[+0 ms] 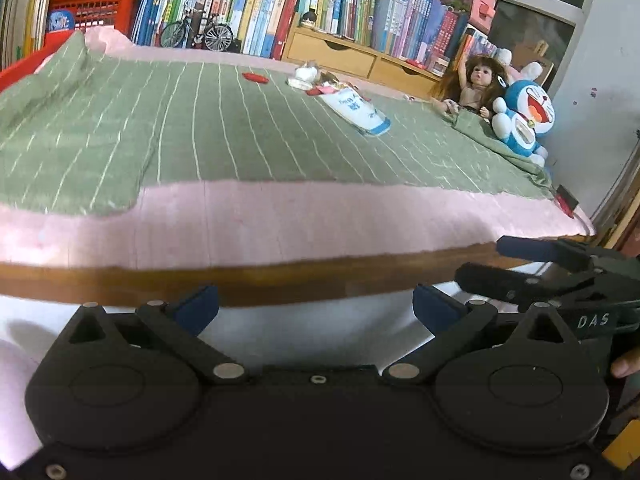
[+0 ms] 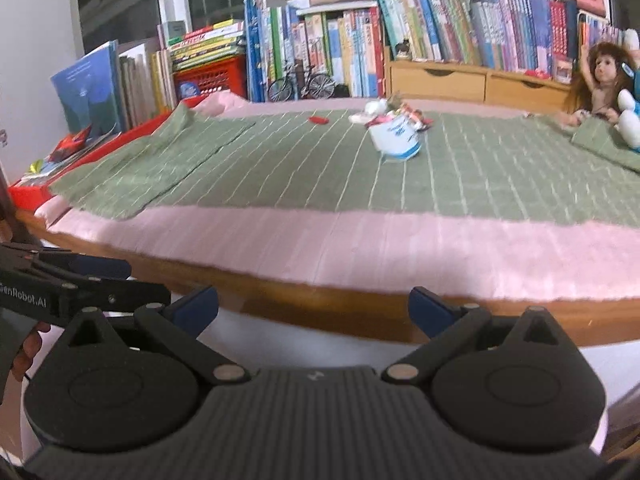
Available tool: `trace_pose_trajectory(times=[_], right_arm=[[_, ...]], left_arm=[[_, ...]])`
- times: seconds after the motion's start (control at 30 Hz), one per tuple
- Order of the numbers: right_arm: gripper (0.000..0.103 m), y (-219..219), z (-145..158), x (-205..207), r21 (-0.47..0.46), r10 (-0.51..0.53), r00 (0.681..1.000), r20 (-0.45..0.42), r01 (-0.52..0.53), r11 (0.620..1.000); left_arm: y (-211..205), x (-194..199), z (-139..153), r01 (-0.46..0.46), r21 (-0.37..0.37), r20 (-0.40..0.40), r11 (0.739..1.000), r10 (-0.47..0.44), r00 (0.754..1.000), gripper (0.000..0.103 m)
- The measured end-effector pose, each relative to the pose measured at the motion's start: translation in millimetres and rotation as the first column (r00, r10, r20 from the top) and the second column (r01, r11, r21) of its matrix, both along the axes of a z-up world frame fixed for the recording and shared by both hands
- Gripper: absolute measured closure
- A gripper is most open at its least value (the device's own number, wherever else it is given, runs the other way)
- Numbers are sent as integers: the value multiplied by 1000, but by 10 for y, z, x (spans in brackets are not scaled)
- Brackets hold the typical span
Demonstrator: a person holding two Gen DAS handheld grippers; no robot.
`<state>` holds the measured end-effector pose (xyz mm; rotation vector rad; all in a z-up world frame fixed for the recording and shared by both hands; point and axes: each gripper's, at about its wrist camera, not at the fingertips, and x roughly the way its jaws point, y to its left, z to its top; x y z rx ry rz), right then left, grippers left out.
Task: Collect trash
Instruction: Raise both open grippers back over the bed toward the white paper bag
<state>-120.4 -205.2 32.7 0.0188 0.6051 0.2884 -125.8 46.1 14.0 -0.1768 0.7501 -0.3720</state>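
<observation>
Trash lies on the far part of a bed: a white-and-blue plastic bag (image 1: 357,111) (image 2: 395,139), crumpled wrappers and tissue (image 1: 308,78) (image 2: 394,114) just behind it, and a small red scrap (image 1: 255,77) (image 2: 318,119) to the left. My left gripper (image 1: 316,308) stands open below the bed's front edge, nothing between its blue pads. My right gripper (image 2: 314,306) is open too, likewise low and short of the bed. Each gripper shows at the side of the other's view, the right gripper (image 1: 532,264) and the left gripper (image 2: 76,280).
A green striped sheet (image 1: 240,132) over a pink blanket (image 1: 280,220) covers the bed, with a wooden front rail (image 1: 240,284). A doll (image 1: 474,84) and a blue plush toy (image 1: 524,116) sit at the far right. Bookshelves, wooden drawers (image 2: 440,80) and a model bicycle (image 1: 198,34) line the back.
</observation>
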Motion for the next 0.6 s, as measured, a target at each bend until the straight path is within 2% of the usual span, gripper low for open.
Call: trace_pose_trajectory(times=[0.37, 0.6], right_arm=[[0, -18, 126, 374, -29, -23, 999, 32, 24, 999], [0, 46, 190, 623, -81, -14, 998, 65, 19, 997]], left_arm=[[-29, 381, 139, 5, 29, 32, 1000, -6, 999, 0], [-30, 655, 187, -9, 58, 40, 998, 7, 999, 0]])
